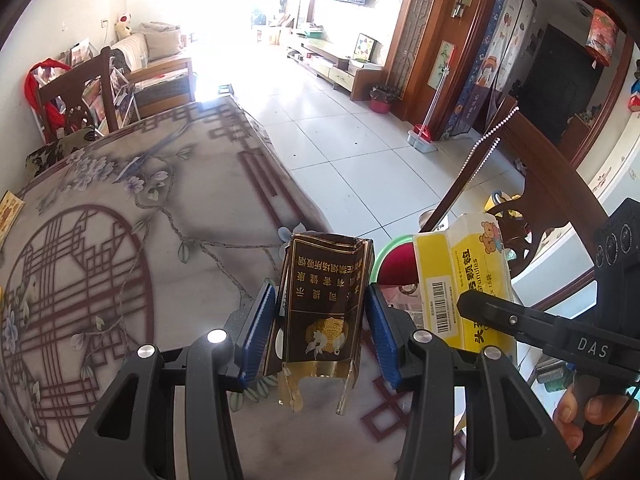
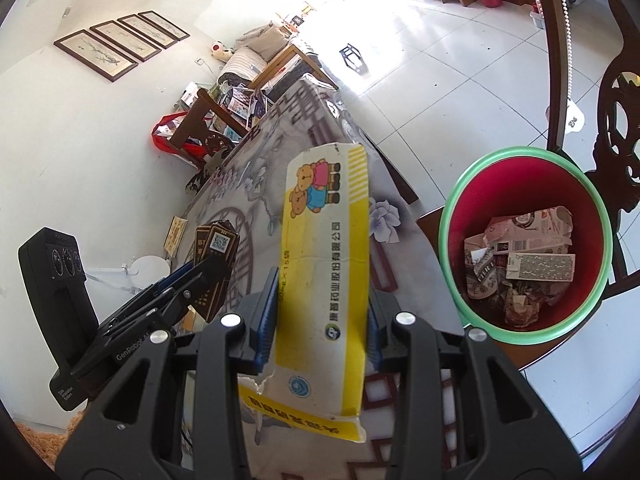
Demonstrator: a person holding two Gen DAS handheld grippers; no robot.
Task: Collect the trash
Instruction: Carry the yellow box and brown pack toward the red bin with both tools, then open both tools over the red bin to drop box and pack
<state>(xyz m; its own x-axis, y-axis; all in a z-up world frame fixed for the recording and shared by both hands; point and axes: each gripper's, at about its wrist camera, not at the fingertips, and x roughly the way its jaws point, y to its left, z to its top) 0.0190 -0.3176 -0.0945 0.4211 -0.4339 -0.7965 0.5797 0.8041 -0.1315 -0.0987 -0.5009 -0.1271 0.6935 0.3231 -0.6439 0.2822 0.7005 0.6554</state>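
Note:
My left gripper (image 1: 320, 320) is shut on a dark brown cigarette pack (image 1: 320, 300), held above the table's patterned cloth (image 1: 120, 240). My right gripper (image 2: 322, 312) is shut on a yellow and white medicine box with cartoon bears (image 2: 324, 264). That box also shows in the left wrist view (image 1: 464, 276), to the right of the pack. The cigarette pack in the left gripper shows in the right wrist view (image 2: 214, 256), to the left. A red bin with a green rim (image 2: 460, 216) stands to the right of the table, holding several crumpled papers and flattened boxes (image 2: 524, 256).
A dark wooden chair (image 1: 532, 184) stands by the bin at the table's right edge. Another chair (image 1: 80, 96) with a red bag sits at the far left. A small yellow card (image 1: 10, 212) lies on the table's left side. Tiled floor (image 1: 340, 112) lies beyond.

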